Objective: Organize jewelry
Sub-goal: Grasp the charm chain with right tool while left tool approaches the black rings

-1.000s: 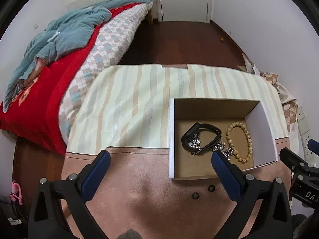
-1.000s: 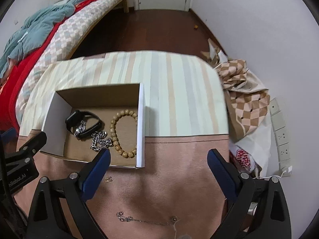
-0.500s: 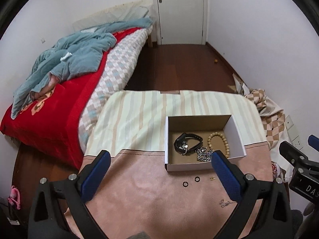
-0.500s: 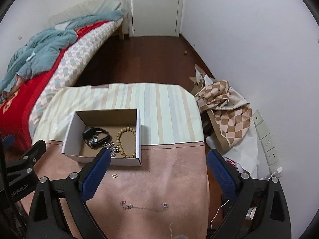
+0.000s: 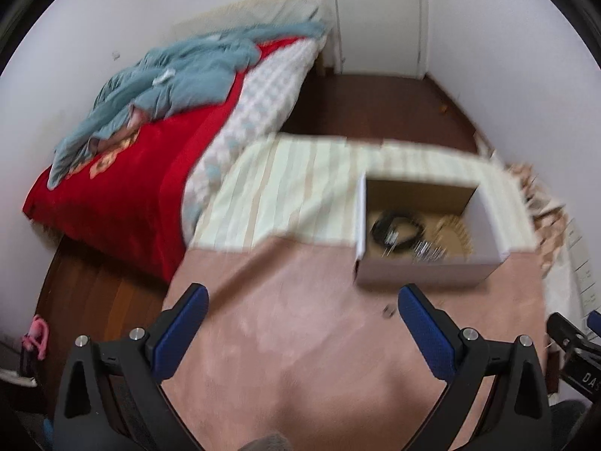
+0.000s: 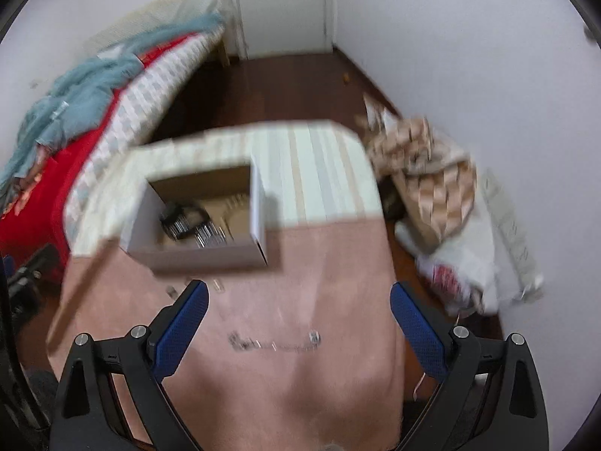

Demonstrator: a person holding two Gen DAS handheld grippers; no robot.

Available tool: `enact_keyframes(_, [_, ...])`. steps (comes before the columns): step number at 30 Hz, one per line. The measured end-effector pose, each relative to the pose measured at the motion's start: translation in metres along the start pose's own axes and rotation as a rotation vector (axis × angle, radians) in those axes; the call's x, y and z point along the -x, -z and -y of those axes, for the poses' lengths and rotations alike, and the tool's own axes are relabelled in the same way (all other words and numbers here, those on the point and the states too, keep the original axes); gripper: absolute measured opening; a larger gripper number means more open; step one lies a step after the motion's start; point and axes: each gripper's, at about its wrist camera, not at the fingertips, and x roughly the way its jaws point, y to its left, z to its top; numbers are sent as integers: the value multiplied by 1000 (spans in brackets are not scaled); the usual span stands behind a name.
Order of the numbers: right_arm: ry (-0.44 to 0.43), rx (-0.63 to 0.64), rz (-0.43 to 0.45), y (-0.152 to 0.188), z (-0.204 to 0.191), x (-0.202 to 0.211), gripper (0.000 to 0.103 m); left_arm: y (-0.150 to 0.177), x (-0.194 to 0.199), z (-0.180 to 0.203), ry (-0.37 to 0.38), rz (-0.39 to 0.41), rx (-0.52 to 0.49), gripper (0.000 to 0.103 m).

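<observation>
- The left gripper (image 5: 302, 302) is released, its blue-padded jaws stand wide apart and nothing is between them; it hangs above the pink cloth (image 5: 285, 338) that covers the near part of the table
- The right gripper (image 6: 298, 300) is released too, with empty jaws, above the same cloth
- The cardboard box (image 6: 204, 253) stands where the pink cloth meets the striped cloth (image 6: 319, 173); inside it I can see a dark band (image 5: 398, 225), a silver chain (image 5: 428, 250) and something pale that looks like a bead bracelet (image 5: 456, 225), but the blur hides the details
- Outside the box a thin necklace (image 6: 274, 344) lies stretched on the pink cloth, in front of the right gripper and between its jaws in the view; some small pieces (image 6: 216, 285) lie just beside the front wall of the box, too blurred to name
- One more small item (image 5: 387, 312) lies near the right jaw of the left gripper
- My judgement: part of the jewelry is already in the box, and the necklace and the small pieces are left
- Risks: the thin chain lies flat on soft cloth, so the pads may pinch the cloth together with it, or catch only one end so that it slides out during the lift
- The tiny pieces can slip between the pads or roll off the table edge
- The box is light, and a push on its wall may shift it
</observation>
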Motion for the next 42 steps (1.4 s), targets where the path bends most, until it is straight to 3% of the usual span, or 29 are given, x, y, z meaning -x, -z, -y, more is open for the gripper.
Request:
enact_keyframes(2, [12,-26,-54,20,11,-29,98,16,-20,0,-8,-59,6,103])
enact_keyframes(7, [11,-99,-102,52,36,-75,68,40,-53,9,-30,-142,0,103])
enact_keyframes(13, [-28,-96,-50,63,38,-93,43,47,-67,22,-36,-154,-27,103])
enact_keyframes(17, [-33,-50,-45,65,25,-102,36,47,-74,22,-35,-165,-32,103])
enact_keyframes(20, [12,-8,-25,63,15,-102,31,47,-81,19,-37,-181,-25,103])
enact_keyframes(22, [41,18,-10,64,9,-103,10,47,-84,17,-36,-191,-19,103])
enact_keyframes(26, [16,9,11,66,6,-96,10,45,-90,13,-7,-209,1,103])
enact_keyframes(31, [-16,-23,121,48,11,-63,10,35,-96,12,84,-204,46,103])
enact_keyframes(37, [-11,-23,123,35,10,-65,10,24,-110,39,181,-220,-4,102])
enact_keyframes(39, [-8,-29,114,35,10,-68,10,23,-110,50,193,-206,-40,95])
enact_keyframes(42, [1,-34,108,35,13,-71,10,25,-113,65,193,-211,-87,73])
